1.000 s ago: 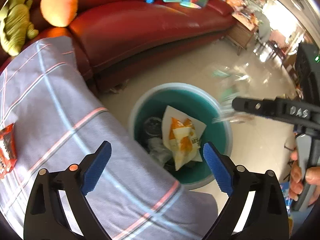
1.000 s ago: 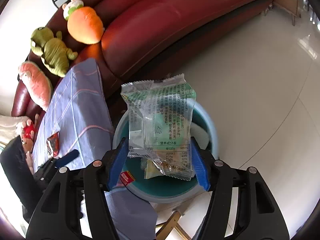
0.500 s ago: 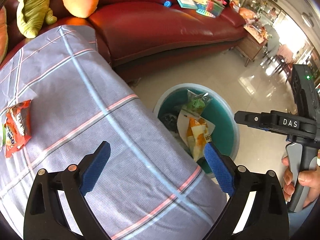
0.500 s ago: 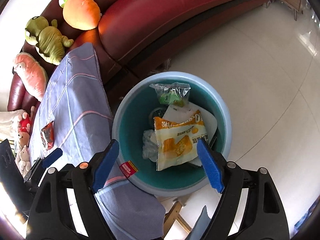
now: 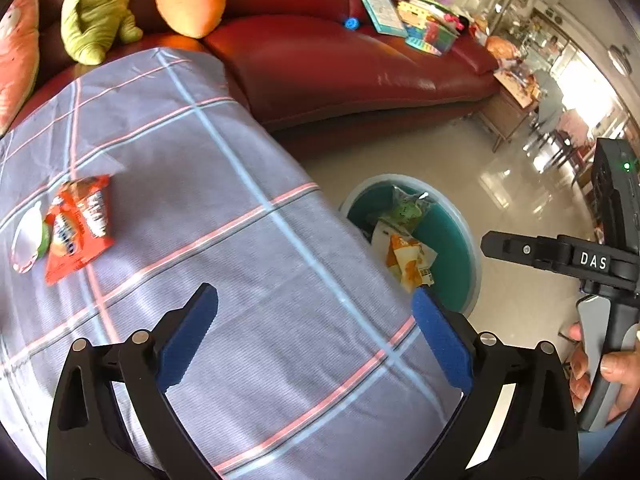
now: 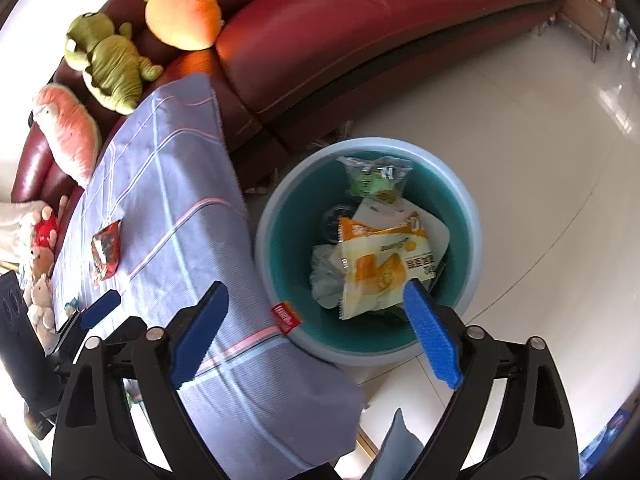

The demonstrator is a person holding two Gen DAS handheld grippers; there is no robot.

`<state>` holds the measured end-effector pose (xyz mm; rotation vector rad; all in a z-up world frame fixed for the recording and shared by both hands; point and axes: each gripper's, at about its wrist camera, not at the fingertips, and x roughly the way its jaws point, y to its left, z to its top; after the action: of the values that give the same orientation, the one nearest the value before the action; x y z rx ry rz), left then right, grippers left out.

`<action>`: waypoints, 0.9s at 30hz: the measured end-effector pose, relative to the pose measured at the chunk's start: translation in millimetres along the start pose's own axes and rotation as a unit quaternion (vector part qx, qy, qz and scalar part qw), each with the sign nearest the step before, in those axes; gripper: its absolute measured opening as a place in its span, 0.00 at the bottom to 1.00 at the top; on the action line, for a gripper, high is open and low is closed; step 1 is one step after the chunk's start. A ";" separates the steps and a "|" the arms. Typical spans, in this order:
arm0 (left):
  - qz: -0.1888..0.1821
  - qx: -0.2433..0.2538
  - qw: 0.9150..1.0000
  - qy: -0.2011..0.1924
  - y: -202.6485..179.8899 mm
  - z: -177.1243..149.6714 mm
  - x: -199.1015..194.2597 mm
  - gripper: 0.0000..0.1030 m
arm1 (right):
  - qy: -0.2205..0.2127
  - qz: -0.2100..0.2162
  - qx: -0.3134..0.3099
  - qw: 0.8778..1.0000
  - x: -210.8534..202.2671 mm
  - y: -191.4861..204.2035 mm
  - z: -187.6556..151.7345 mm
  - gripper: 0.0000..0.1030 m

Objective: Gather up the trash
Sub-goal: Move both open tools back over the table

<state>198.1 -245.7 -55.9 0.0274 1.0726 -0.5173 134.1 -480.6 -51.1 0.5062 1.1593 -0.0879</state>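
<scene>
I'm hovering both grippers, left [image 5: 314, 336] and right [image 6: 316, 334], jaws wide and empty, right just opened, eyeing the red wrapper [image 5: 78, 226] lying on the tablecloth [image 5: 224, 184]: probably light, crinkly, slippery, so pinching its edge

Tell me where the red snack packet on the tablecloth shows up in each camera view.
Left wrist: red snack packet at far left on the checked tablecloth, beside a white wrapper.
Right wrist: red snack packet left of centre, small.
Shared landmark: teal bin at the cloth's edge.
</scene>
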 end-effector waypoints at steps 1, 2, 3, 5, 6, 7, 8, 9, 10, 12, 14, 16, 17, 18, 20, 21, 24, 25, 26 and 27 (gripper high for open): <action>0.001 -0.003 1.000 -0.003 4.3 -1.6 -3.7 0.95 | 0.000 0.001 -0.005 1.000 -0.2 6.7 -2.0 0.83; 0.003 -0.007 1.000 -0.006 9.0 -3.4 -7.4 0.95 | 0.001 0.001 -0.008 1.000 -0.5 11.6 -3.3 0.83; 0.005 -0.011 1.000 -0.008 14.3 -5.3 -11.1 0.95 | 0.001 0.001 -0.012 1.000 -0.2 17.7 -5.0 0.83; 0.009 -0.016 1.000 -0.012 22.1 -9.7 -17.2 0.95 | 0.002 0.003 -0.018 1.000 0.6 28.1 -7.2 0.83; 0.011 -0.018 1.000 -0.014 26.7 -11.1 -19.7 0.95 | 0.003 0.005 -0.024 1.000 1.4 35.5 -8.9 0.83; 0.013 -0.022 1.000 -0.016 32.5 -13.4 -23.6 0.96 | 0.004 0.005 -0.027 1.000 2.3 40.9 -10.3 0.83; 0.016 -0.026 0.999 -0.019 38.3 -15.8 -27.3 0.96 | 0.006 0.007 -0.031 0.999 3.1 47.1 -11.7 0.83; 0.018 -0.031 0.999 -0.021 44.7 -18.4 -30.8 0.96 | 0.008 0.008 -0.037 0.999 4.7 55.3 -13.6 0.83; 0.020 -0.034 0.999 -0.023 49.3 -20.2 -33.3 0.96 | 0.010 0.009 -0.042 0.999 6.2 62.4 -15.6 0.83; 0.025 -0.047 0.998 -0.026 63.5 -26.1 -40.3 0.96 | 0.014 0.010 -0.053 0.998 8.8 76.3 -18.6 0.83; 0.029 -0.056 0.998 -0.029 74.3 -30.1 -45.7 0.96 | 0.018 0.012 -0.065 0.998 11.6 90.1 -21.5 0.83; 0.037 -0.065 0.997 -0.032 88.7 -35.5 -51.9 0.96 | 0.022 0.014 -0.076 0.997 15.0 106.3 -23.6 0.83; 0.043 -0.070 0.996 -0.034 96.9 -37.9 -56.0 0.96 | 0.024 0.016 -0.082 0.996 17.1 114.7 -24.8 0.83; 0.046 -0.073 0.996 -0.036 102.1 -39.5 -58.8 0.96 | 0.025 0.018 -0.086 0.996 18.5 121.1 -25.7 0.83; 0.057 -0.087 0.994 -0.042 120.8 -45.0 -68.2 0.96 | 0.030 0.022 -0.098 0.994 23.7 139.8 -27.6 0.83; 0.063 -0.094 0.993 -0.045 130.5 -47.6 -73.1 0.96 | 0.032 0.023 -0.102 0.994 25.9 146.7 -28.7 0.83; 0.082 -0.111 0.989 -0.052 154.6 -53.5 -85.2 0.96 | 0.045 0.031 -0.122 0.991 37.7 175.3 -32.7 0.83; 0.090 -0.120 0.987 -0.055 166.0 -56.1 -90.4 0.96 | 0.050 0.032 -0.126 0.990 41.0 181.9 -33.6 0.83; 0.095 -0.127 0.986 -0.057 174.7 -58.1 -94.0 0.96 | 0.056 0.036 -0.134 0.989 46.2 192.5 -34.8 0.83; 0.102 -0.137 0.983 -0.060 186.5 -60.8 -99.1 0.96 | 0.059 0.037 -0.138 0.988 48.9 198.3 -35.4 0.83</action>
<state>188.5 -26.4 -44.1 -0.1323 1.0015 -0.1808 187.9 -280.8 -38.6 0.3108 1.2431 0.1673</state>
